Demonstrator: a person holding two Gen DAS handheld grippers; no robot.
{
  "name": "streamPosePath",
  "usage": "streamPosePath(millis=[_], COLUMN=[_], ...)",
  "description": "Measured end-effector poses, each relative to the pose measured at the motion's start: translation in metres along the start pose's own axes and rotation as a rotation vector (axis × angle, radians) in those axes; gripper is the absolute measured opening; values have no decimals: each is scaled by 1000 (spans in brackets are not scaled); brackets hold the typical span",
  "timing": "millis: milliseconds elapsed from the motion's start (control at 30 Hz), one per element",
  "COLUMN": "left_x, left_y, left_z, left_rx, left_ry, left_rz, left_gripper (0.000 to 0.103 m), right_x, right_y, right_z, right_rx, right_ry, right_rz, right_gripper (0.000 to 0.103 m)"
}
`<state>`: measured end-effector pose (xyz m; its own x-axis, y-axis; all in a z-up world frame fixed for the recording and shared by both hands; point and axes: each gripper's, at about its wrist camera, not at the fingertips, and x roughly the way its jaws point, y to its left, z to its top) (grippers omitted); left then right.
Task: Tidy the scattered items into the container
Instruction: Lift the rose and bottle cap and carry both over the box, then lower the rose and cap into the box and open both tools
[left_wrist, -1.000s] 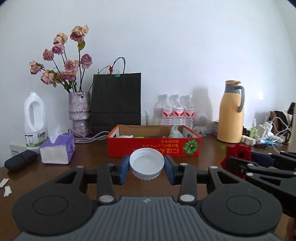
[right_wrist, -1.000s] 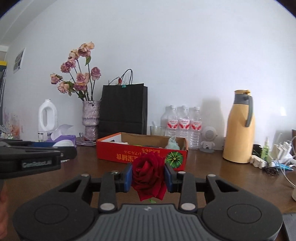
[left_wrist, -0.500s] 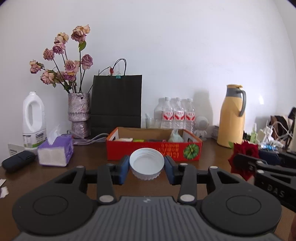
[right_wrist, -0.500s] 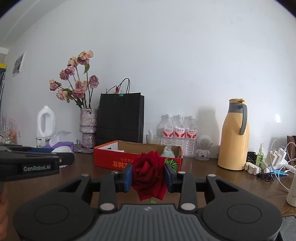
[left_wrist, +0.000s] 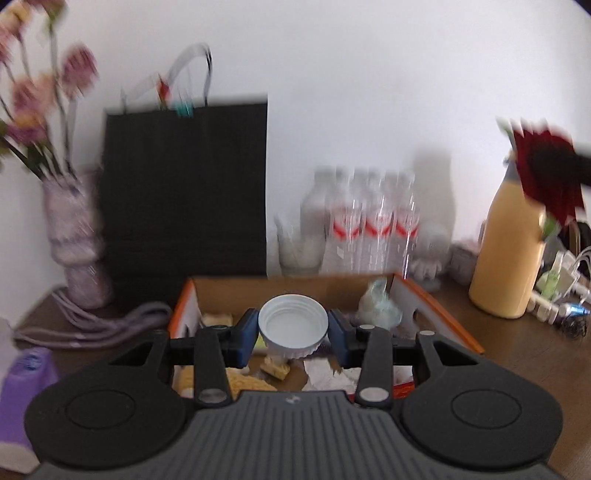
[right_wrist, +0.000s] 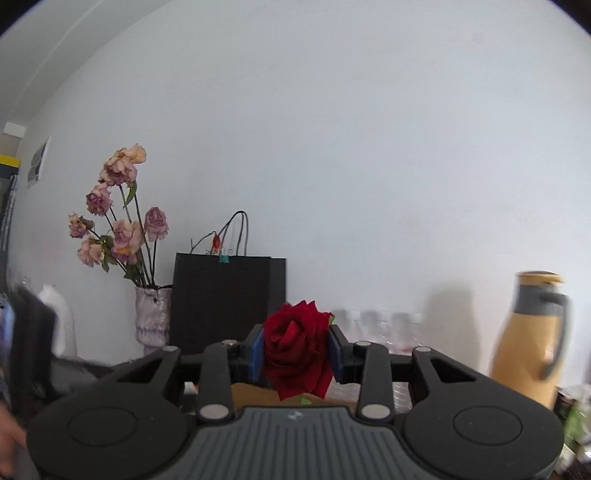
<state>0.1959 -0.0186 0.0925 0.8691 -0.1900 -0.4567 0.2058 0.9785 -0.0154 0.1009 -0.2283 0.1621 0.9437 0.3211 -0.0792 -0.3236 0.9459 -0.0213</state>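
In the left wrist view, the left gripper (left_wrist: 293, 333) is gripping a white cap (left_wrist: 293, 325) between its 2 pads, hanging over the open orange box (left_wrist: 439, 314). In the right wrist view, the right gripper (right_wrist: 295, 355) is pinching a red rose (right_wrist: 297, 350), above the box's brown edge (right_wrist: 251, 391).

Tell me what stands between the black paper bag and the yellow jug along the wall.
A clear glass and clear water bottles, plus a small white figure, in the left wrist view.
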Motion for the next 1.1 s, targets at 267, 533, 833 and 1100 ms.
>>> streamPosePath(millis=[267, 533, 833, 1100], left_x=[71, 97, 126, 134], left_y=[15, 52, 83, 80], left_z=[-15, 11, 26, 31], left_rx=[-13, -82, -179, -171], left_ry=[168, 172, 226, 290], left_rz=[-23, 11, 26, 43], left_gripper=[77, 81, 81, 84], right_x=[205, 311, 357, 340], right_y=[0, -8, 0, -17], right_z=[-6, -90, -107, -88], right_rx=[108, 179, 185, 224], right_ry=[450, 799, 918, 934], right_rz=[147, 84, 115, 75], right_gripper=[34, 34, 45, 59])
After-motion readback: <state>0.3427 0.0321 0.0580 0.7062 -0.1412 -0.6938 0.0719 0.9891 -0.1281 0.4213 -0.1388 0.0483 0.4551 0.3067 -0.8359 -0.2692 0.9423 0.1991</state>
